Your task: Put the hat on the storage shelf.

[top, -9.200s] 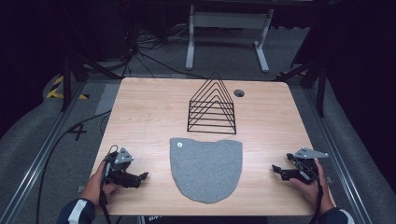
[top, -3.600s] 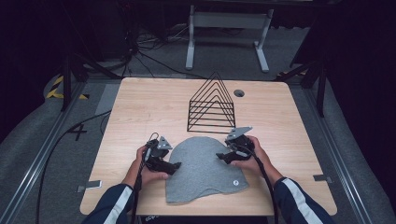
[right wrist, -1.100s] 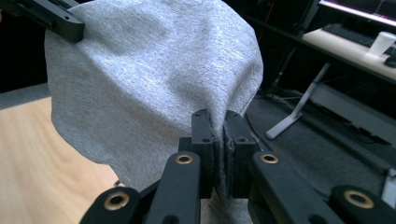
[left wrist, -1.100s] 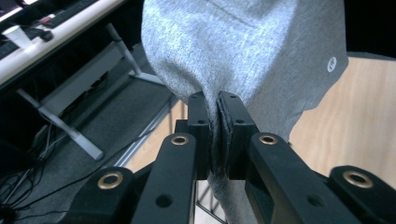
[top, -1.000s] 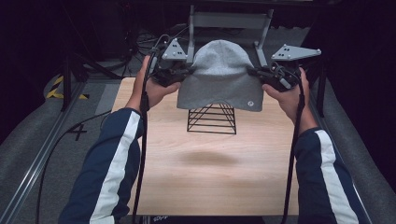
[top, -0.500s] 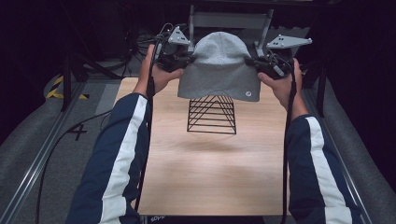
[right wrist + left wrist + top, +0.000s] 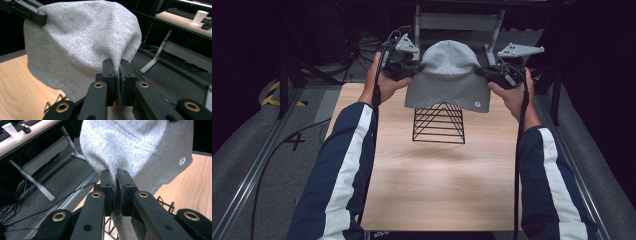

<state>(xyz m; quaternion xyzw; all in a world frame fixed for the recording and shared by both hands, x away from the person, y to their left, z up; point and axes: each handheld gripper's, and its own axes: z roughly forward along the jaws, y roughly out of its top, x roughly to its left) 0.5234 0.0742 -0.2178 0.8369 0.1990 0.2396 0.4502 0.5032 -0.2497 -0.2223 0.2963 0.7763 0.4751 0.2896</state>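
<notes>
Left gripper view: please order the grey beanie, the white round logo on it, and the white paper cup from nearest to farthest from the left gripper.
1. Grey beanie: pinched between the fingers of the left gripper.
2. White round logo: on the beanie, toward its right edge.
3. White paper cup: far off on the desk, top left corner.

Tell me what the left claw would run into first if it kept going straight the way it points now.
The grey beanie: the left claw is already clamped on its edge, so the cloth lies straight ahead. Beyond that probably the right claw, though depth is unclear.
</notes>
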